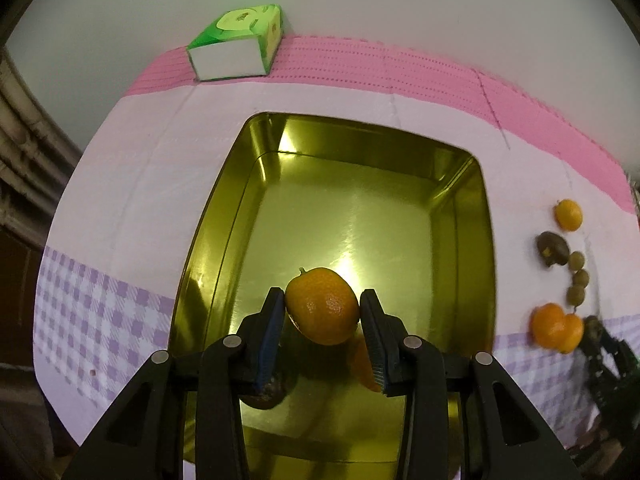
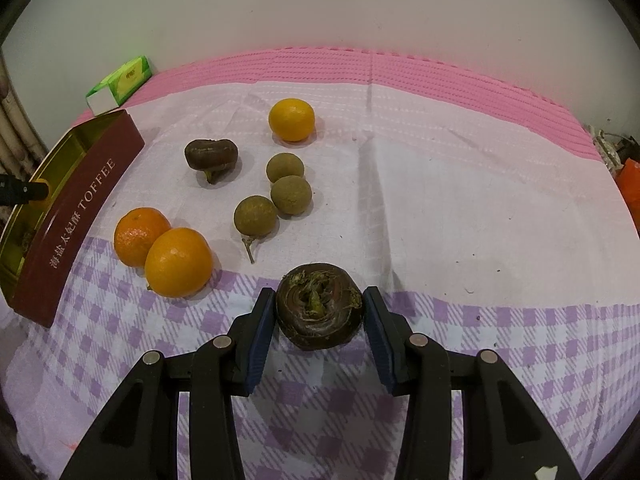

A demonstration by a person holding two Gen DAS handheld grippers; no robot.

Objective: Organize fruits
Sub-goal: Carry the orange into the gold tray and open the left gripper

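My left gripper (image 1: 322, 304) is shut on a small orange mandarin (image 1: 322, 306) and holds it above the gold inside of the toffee tin (image 1: 360, 216). An orange fruit (image 1: 362, 364) and a dark one (image 1: 264, 396) lie in the tin below it, mostly hidden. My right gripper (image 2: 320, 308) is shut on a dark brown water chestnut (image 2: 320, 306) just over the checked cloth. On the cloth lie three oranges (image 2: 178, 262), a second water chestnut (image 2: 211, 158) and three green-brown longans (image 2: 291, 194). The tin (image 2: 76, 216) stands at the left in the right wrist view.
A green tissue box (image 1: 236, 46) sits at the back by the white wall; it also shows in the right wrist view (image 2: 120, 84). The pink and purple checked cloth (image 2: 480, 208) covers the table. An orange object (image 2: 630, 182) lies at the far right edge.
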